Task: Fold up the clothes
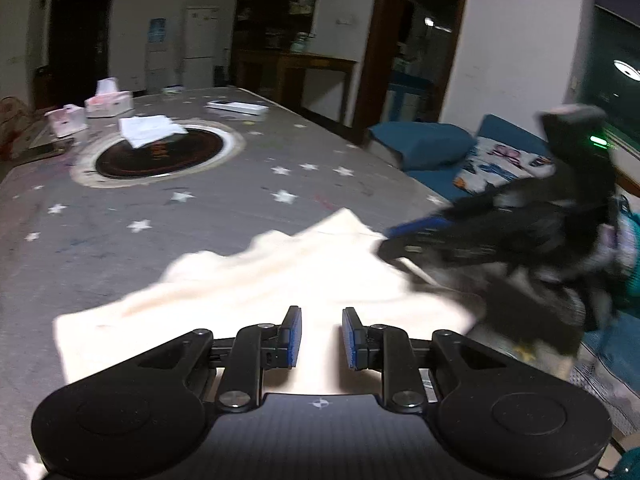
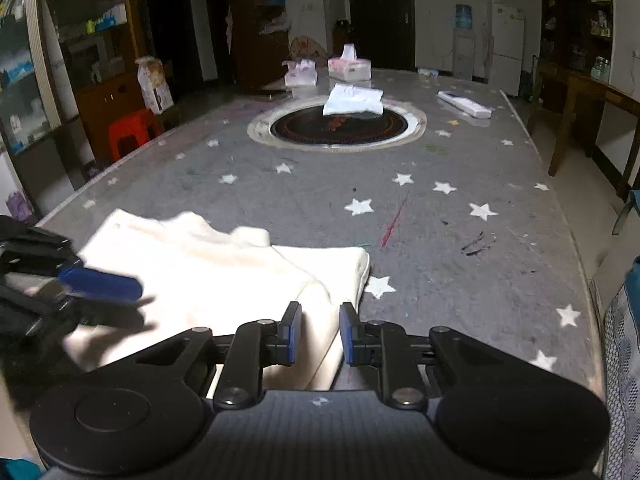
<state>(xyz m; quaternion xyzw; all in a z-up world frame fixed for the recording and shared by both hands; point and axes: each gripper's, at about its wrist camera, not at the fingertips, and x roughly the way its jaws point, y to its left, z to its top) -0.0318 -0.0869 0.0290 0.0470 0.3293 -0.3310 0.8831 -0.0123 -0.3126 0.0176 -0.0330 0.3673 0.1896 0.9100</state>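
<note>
That cream garment (image 2: pixel 208 264) lies half folded at the near desk (image 2: pixel 440 220) edge. Looks soft, light and floppy, so grab doubled edges. Left gripper (image 1: pixel 321 338) and right gripper (image 2: pixel 320 334) both have jaws slightly apart, nothing pinched.

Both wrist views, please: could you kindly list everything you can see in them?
garment: one, cream, partly folded, near table edge
table: one, grey with white stars
round inset: one, black, table centre
tissue boxes: two, white-pink, far end
tissue pack: one, white, on the inset
flat white box: one, far right
stool: one, red, left of table
fridge: one, white, back wall
sofa: one, blue, beside table
left hand-held gripper: jaws apart over garment
right hand-held gripper: jaws apart over garment
</note>
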